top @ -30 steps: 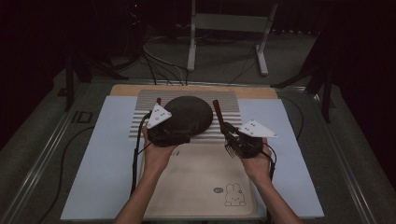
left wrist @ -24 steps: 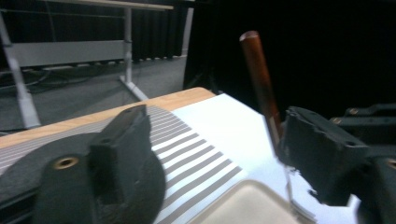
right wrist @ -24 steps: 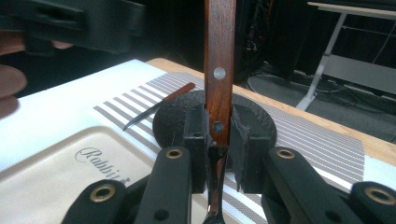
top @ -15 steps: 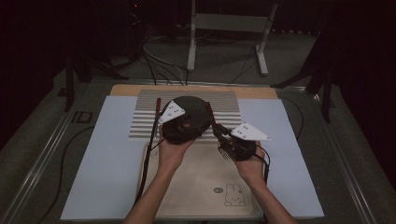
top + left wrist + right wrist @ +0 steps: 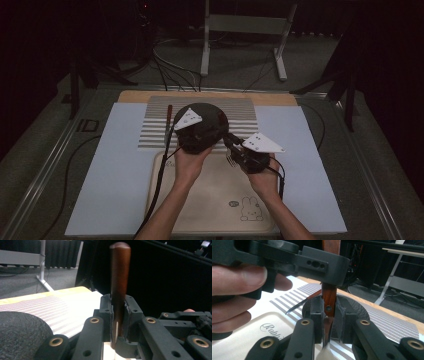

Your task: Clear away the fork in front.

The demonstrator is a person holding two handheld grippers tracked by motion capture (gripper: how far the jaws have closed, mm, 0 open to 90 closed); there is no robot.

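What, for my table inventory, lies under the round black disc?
The striped mat shows around the round black disc and runs beneath it; whatever else lies under the disc is covered.

The plate (image 5: pixel 207 120) sits on the striped mat (image 5: pixel 150 132). A knife (image 5: pixel 169 116) lies on that mat, left of the plate. The rabbit mat (image 5: pixel 215 200) lies in front of the plate, the desk (image 5: pixel 100 165) under all.

Table (image 5: pixel 45 165) is covered by a pale blue sheet (image 5: pixel 115 175); striped mat (image 5: pixel 150 130) is laid far, cream rabbit mat (image 5: pixel 220 205) near.
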